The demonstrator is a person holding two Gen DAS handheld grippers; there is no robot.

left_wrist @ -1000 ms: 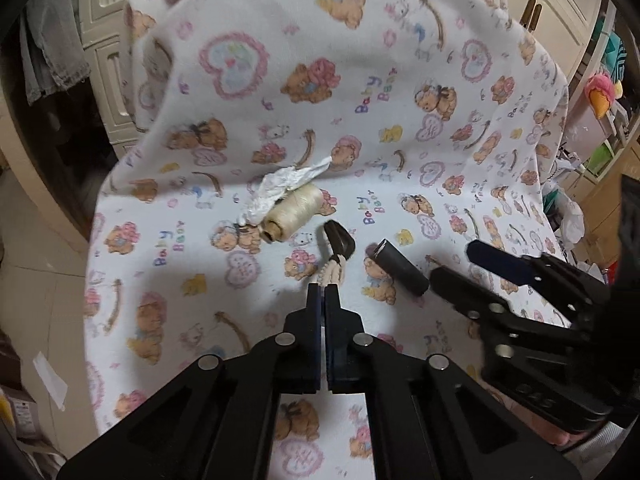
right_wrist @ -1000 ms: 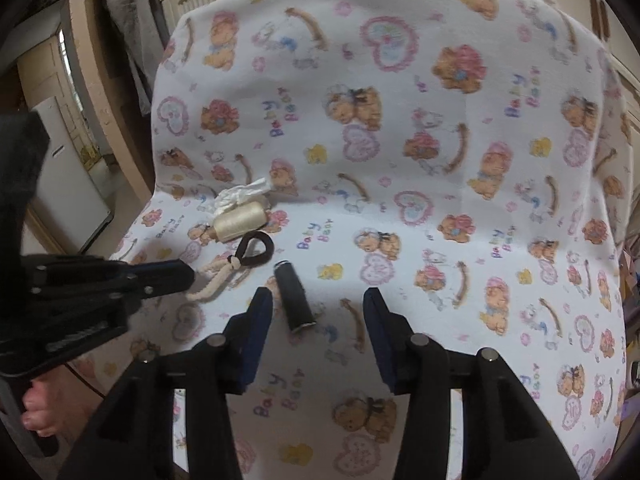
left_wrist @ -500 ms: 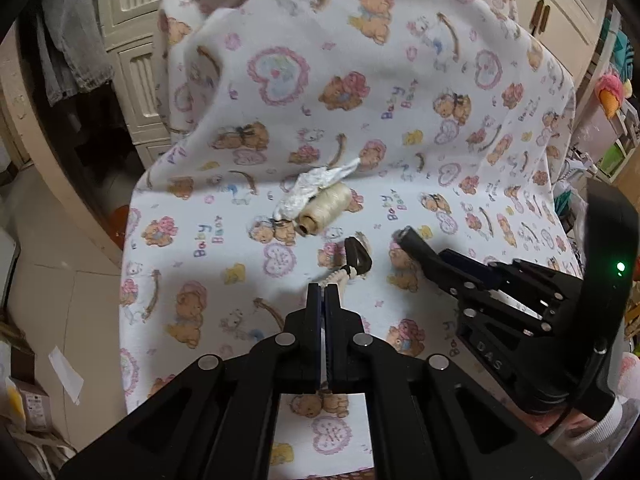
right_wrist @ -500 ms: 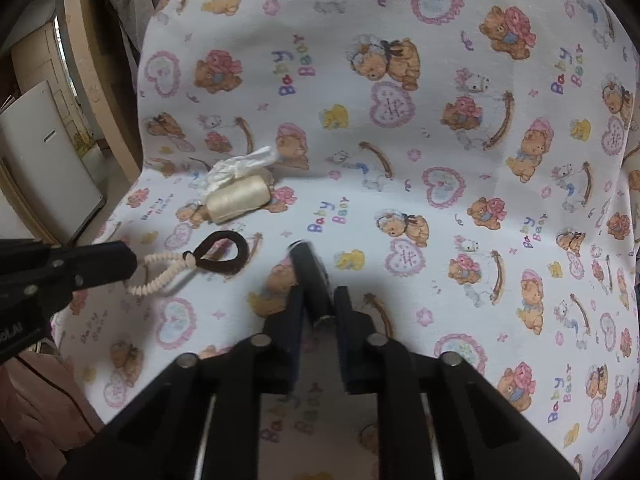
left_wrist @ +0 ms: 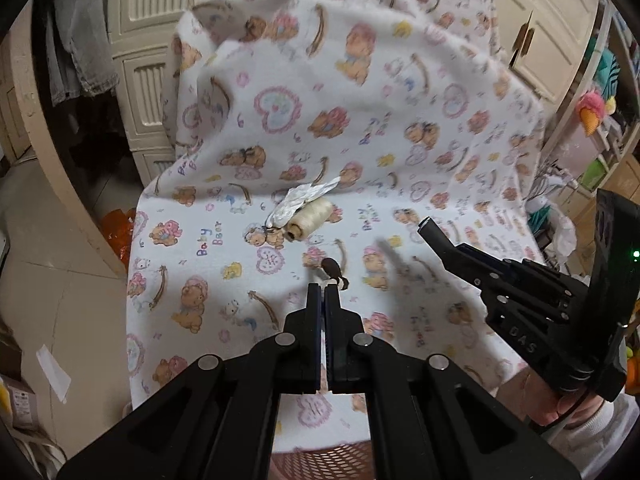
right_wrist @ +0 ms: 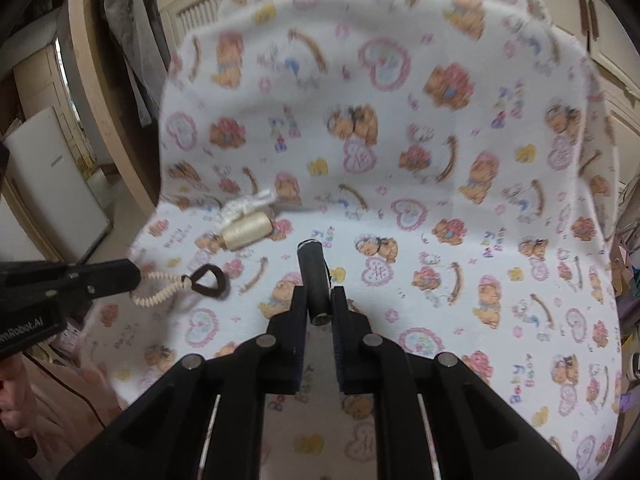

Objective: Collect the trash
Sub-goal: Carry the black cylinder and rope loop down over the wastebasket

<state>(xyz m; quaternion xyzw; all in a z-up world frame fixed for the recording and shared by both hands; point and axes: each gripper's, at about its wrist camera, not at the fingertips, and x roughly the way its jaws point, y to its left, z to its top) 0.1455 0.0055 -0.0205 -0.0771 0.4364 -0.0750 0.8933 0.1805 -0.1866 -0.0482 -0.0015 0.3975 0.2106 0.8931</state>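
Note:
My left gripper (left_wrist: 323,289) is shut on a cream coiled cord with a dark brown loop (right_wrist: 208,279); the loop (left_wrist: 333,269) hangs just past its tips, lifted off the bear-print blanket (left_wrist: 360,128). My right gripper (right_wrist: 319,294) is shut on a black tube (right_wrist: 315,280) and holds it above the blanket; it also shows in the left wrist view (left_wrist: 434,234). A cream thread spool (left_wrist: 310,219) and a crumpled white wrapper (left_wrist: 306,198) lie side by side on the seat, beyond both grippers.
The blanket covers a chair with a raised back. A pink mesh basket (left_wrist: 324,462) shows below the front edge. Cream cabinets (left_wrist: 144,40) and hanging grey clothes (left_wrist: 76,40) stand at the left; shelves with toys (left_wrist: 596,112) at the right.
The right gripper closed on the black tube and lifted it. The left gripper raised the cord off the blanket. Both grippers have pulled back from the seat.

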